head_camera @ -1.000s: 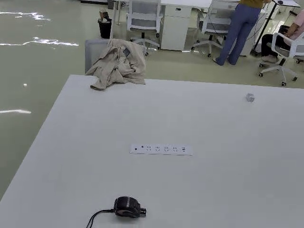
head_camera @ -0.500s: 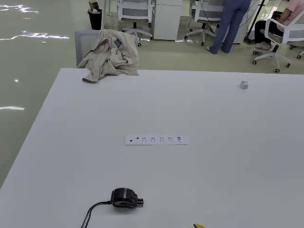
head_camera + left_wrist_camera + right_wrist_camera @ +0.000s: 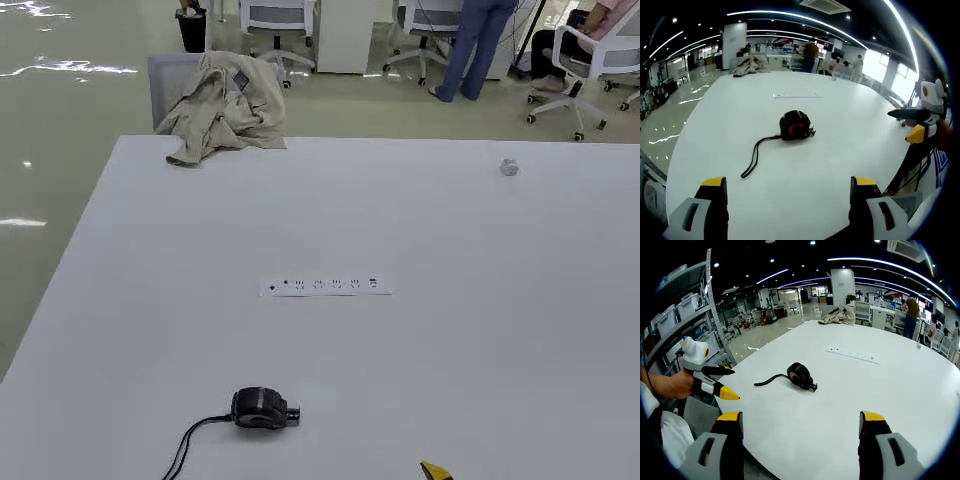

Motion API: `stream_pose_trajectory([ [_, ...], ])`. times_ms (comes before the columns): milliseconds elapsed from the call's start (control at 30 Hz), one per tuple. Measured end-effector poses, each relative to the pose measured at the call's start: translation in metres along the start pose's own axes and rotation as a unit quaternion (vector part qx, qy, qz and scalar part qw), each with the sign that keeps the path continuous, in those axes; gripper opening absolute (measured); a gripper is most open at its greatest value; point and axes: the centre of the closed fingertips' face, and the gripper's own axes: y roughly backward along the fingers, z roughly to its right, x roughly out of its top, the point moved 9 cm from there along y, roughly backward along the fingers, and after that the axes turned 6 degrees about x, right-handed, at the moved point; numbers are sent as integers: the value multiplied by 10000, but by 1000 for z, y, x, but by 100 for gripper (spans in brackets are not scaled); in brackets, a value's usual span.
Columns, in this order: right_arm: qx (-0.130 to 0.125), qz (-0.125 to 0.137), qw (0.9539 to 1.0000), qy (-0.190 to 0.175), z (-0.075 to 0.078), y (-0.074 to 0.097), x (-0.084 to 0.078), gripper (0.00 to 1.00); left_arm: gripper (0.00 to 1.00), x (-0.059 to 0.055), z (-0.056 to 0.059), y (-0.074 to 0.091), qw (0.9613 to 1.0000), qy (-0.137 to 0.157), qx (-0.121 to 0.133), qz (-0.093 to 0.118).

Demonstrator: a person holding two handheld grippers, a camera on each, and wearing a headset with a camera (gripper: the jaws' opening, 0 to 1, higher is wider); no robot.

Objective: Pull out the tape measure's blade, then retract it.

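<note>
A black tape measure lies on the white table near its front edge, its black wrist strap trailing to the lower left. Its blade is not drawn out. In the left gripper view the tape measure lies ahead of my open left gripper, well apart from it. My right gripper is also open and empty, with the tape measure some way in front of it. A gripper's yellow fingertip pokes in at the bottom edge, right of the tape measure.
A white power strip is set in the table's middle. A beige jacket hangs over a chair at the far left corner. A small grey lump sits far right. Office chairs and people are beyond the table.
The head camera has tilted down, so everything has slid up the picture. A yellow gripper fingertip has come further in at the bottom edge. The tape measure has not moved on the table.
</note>
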Motion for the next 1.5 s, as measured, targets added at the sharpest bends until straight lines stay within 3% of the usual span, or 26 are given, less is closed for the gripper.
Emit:
stream_pose_trajectory([
  [400,155,-8,9999,-26,-17,4,1,100,100,1,2,11,10000,-54,-22,-43],
  [1000,75,-47,10000,5,-14,11,3,100,100,4,-6,19,9998,12,188,-52],
  [1500,34,-78,10000,-22,-13,9,0,100,100,2,-8,20,9996,157,204,-75],
])
